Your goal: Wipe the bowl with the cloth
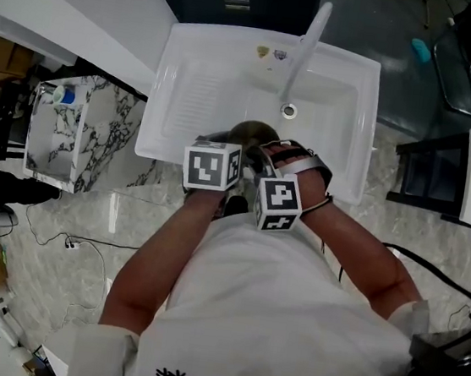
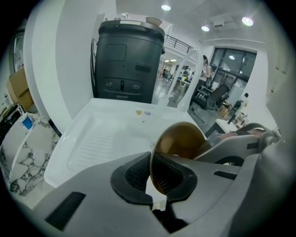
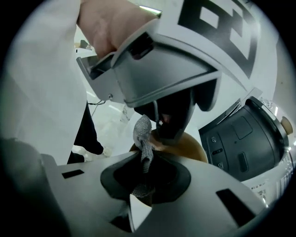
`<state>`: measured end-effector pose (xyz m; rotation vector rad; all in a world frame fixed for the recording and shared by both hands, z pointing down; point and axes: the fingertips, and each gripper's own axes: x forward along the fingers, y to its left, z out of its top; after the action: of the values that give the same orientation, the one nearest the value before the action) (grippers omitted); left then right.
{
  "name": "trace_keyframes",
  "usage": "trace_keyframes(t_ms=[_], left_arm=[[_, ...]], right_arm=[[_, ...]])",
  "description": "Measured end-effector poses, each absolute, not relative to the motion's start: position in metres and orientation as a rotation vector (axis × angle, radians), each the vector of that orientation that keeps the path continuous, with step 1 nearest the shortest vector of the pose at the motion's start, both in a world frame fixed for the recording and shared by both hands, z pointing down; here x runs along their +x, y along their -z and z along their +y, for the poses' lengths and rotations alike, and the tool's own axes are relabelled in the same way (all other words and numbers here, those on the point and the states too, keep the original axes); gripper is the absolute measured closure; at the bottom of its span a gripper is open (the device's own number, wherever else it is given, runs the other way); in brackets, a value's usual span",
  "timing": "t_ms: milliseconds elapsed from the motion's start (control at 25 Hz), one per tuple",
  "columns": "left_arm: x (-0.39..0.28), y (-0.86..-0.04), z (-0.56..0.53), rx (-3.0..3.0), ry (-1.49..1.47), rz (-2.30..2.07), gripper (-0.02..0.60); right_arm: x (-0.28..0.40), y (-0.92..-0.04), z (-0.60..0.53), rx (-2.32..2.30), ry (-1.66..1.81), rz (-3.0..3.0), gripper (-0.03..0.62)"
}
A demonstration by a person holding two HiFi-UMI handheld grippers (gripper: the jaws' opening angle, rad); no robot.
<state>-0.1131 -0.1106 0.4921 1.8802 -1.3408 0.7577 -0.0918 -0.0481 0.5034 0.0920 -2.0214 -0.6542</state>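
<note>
A brown bowl (image 1: 253, 132) is held tilted on its side over the front of the white sink (image 1: 188, 92). In the left gripper view my left gripper (image 2: 151, 178) is shut on the bowl's rim (image 2: 178, 143), one pad inside and one outside. My right gripper (image 3: 144, 178) is shut on a grey woven cloth (image 3: 143, 139), which sticks up between its pads and lies against the bowl (image 3: 187, 147). The two grippers sit close together, the left one (image 3: 162, 78) just above the right. In the head view their marker cubes hide the jaws.
A long white faucet (image 1: 308, 47) reaches over the basin above the drain (image 1: 289, 110). A dark bin (image 2: 127, 60) stands behind the sink. A marble-patterned stand (image 1: 81, 130) is at the left, a black frame (image 1: 429, 173) at the right. Cables lie on the floor.
</note>
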Motion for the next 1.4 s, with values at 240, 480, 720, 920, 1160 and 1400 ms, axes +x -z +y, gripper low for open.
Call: trace_keyframes(t_ms=[240, 480, 720, 920, 1160, 1400], left_arm=[[-0.116, -0.494, -0.104, 1.869, -0.732, -1.314, 0.563], [-0.122, -0.496, -0.101, 1.875, -0.731, -1.337, 0.565], [-0.139, -0.483, -0.110, 1.873, -0.593, -1.368, 0.565], [-0.156, -0.471, -0.116, 1.873, -0.420, -1.374, 0.565], [-0.160, -0.455, -0.121, 1.909, -0.169, -1.255, 0.565], [-0.132, -0.444, -0.110, 2.018, -0.084, -0.966, 0.566]], right_arm=[[-0.102, -0.474, -0.065, 0.184, 0.693, -2.118, 0.551], [-0.093, -0.447, -0.086, 0.330, 0.701, -2.189, 0.551], [-0.075, -0.424, -0.082, 0.366, 0.566, -2.379, 0.551], [-0.060, -0.414, -0.072, 0.328, 0.421, -2.538, 0.551], [-0.039, -0.382, -0.069, 0.299, 0.250, -2.723, 0.551], [-0.032, -0.347, -0.076, 0.225, 0.165, -2.904, 0.551]])
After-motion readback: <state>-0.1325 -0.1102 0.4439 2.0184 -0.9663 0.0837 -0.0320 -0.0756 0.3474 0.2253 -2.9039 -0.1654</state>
